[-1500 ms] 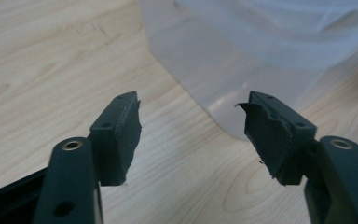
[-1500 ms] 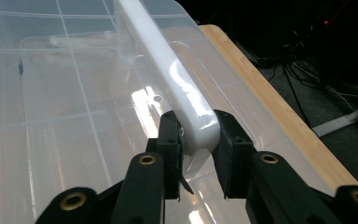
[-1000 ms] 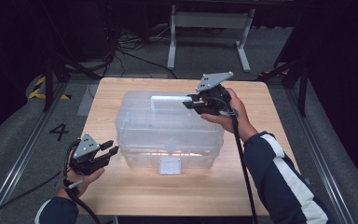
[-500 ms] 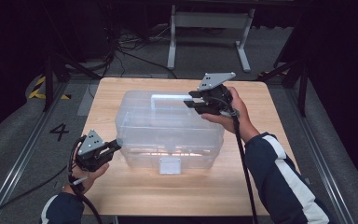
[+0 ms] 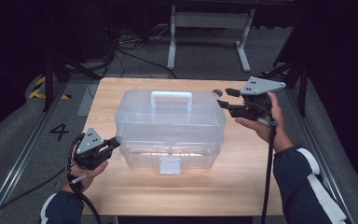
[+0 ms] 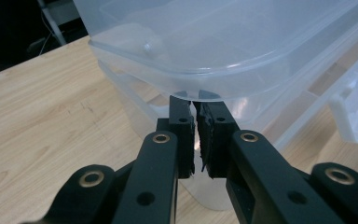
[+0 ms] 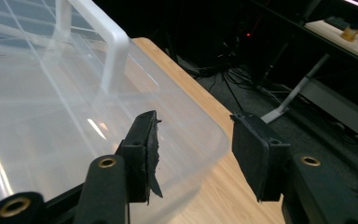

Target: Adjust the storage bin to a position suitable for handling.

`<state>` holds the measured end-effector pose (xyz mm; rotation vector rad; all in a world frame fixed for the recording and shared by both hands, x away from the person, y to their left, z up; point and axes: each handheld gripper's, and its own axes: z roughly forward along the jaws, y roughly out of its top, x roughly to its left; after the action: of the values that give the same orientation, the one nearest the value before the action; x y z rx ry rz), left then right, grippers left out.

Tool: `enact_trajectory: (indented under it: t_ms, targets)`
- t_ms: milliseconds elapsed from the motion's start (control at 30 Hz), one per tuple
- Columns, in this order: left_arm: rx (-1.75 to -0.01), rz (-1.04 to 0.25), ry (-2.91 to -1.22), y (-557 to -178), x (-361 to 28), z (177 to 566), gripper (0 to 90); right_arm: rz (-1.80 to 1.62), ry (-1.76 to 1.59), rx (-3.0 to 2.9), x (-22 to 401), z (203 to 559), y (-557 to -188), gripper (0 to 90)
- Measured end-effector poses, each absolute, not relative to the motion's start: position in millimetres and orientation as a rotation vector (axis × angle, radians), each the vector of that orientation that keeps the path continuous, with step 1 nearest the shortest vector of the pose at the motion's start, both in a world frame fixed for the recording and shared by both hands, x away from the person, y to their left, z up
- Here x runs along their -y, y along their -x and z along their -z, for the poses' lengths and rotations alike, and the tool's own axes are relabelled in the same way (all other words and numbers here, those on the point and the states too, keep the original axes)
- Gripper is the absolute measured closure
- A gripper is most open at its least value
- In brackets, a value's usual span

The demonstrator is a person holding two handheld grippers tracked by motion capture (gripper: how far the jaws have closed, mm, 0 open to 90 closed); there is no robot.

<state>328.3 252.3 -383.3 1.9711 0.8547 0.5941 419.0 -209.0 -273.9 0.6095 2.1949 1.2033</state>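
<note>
While two grippers flank the clear storage box:
Left gripper, jaws clenched empty, noses under the lid rim, likely prying; right gripper gapes beside the far corner.

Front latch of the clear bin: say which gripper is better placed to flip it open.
Probably left. The left gripper sits shut at the clear bin's near-left corner, close to the front latch. The right gripper, jaws open, is by the far-right corner.
</note>
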Motion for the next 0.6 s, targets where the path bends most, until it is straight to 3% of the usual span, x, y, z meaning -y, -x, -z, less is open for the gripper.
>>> enact_trajectory:
  t_ms: [300,600]
  targets:
    - [-0.847,-0.611,-1.97,-330.3,-251.8,376.2,83.2,-1.198,-0.689,-2.17,251.6,309.9,-406.3,50.8]
    - [-0.84,-0.618,-1.961,-333.9,-252.6,369.0,83.7,-1.193,-0.699,-2.214,258.4,343.1,-395.7,50.9]
